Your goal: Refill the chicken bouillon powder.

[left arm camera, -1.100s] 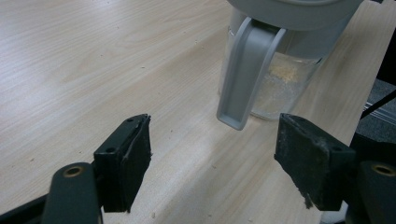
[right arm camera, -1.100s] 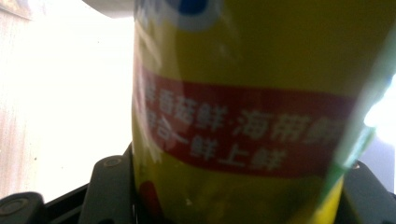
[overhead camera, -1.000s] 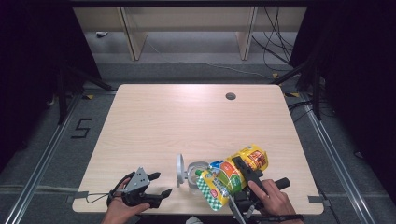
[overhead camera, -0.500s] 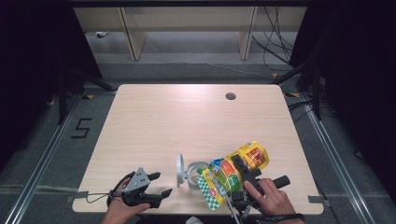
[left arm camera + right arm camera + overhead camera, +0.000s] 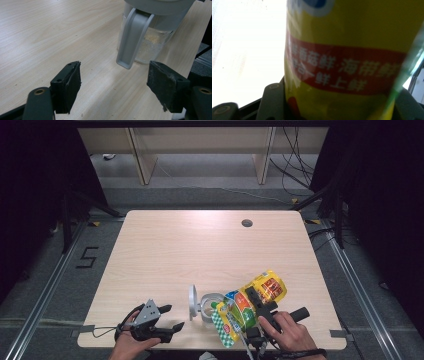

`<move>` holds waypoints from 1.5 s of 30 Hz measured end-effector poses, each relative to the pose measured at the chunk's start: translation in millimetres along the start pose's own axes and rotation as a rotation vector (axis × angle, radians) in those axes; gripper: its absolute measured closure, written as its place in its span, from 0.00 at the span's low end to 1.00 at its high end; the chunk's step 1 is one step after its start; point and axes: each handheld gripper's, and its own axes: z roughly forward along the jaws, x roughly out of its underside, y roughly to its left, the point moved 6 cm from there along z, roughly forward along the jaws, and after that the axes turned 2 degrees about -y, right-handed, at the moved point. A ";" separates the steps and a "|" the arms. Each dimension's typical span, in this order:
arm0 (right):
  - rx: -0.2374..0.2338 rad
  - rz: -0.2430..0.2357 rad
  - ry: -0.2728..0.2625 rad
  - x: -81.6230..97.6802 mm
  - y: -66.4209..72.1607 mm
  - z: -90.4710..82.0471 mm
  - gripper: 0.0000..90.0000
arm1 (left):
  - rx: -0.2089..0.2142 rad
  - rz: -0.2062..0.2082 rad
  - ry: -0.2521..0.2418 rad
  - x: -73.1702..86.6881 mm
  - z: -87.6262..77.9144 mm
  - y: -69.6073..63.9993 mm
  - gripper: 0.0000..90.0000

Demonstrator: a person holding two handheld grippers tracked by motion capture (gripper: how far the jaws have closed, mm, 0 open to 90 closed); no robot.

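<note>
Holding yellow bag (image 5: 270, 287) in rt gripper (image 5: 257, 297) near front edge of surface (image 5: 200, 250), rt of centre; jaws abt halfway shut, pressing bag's sides, w/ red band of print seen close up btwn them in right gripper view. Running bag's long axis on a diagonal: top end toward back-rt corner, lower end toward front-left, i.e. toward jar (image 5: 209, 306). Also seeing green-checked packet (image 5: 231, 320) just beside the bag on that lower end, touching or overlapping jar's rt side; can't tell whether gripped too. Standing jar upright just left of rt jaws, grey lid (image 5: 192, 301) flipped up on its left, a few pale crumbs at bottom. Keeping left gripper (image 5: 171, 317) near front-left part of surface, apart from jar, jaws wide open w/ nothing btwn them, aimed at jar w/ a grey flap (image 5: 130, 42) hanging down its near side. Judging rt hand far nearer to jar mouth; left nearer to lid side. Prob. next: tipping bag's low end over the mouth, so depends on jar lying down-left along bag's axis.
</note>
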 end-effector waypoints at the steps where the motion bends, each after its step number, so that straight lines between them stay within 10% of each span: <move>1: 0.000 -0.017 -0.004 -1.3 -1.3 0.3 0.50 | -0.001 0.007 0.008 0.4 -0.3 0.9 0.29; 10: 0.002 -0.007 0.000 1.7 -0.2 1.4 0.51 | -0.001 0.029 0.005 0.4 0.2 3.0 0.29; 17: -0.017 -0.157 -0.013 5.1 -12.5 3.2 0.52 | -0.003 0.035 0.011 0.7 0.5 3.3 0.29; 24: -0.033 -0.168 -0.026 3.9 -13.4 4.5 0.54 | 0.000 0.035 0.009 0.3 -0.1 3.1 0.29; 25: -0.036 -0.135 -0.018 4.0 -11.4 3.8 0.55 | 0.014 0.008 -0.002 -0.1 0.1 2.2 0.29; 27: -0.039 -0.245 -0.008 6.0 -19.3 3.2 0.55 | 0.047 -0.062 -0.017 -0.5 -0.3 1.2 0.29; 45: -0.031 -0.273 -0.005 9.3 -24.7 1.0 0.55 | 0.040 -0.050 -0.005 0.7 0.8 1.0 0.29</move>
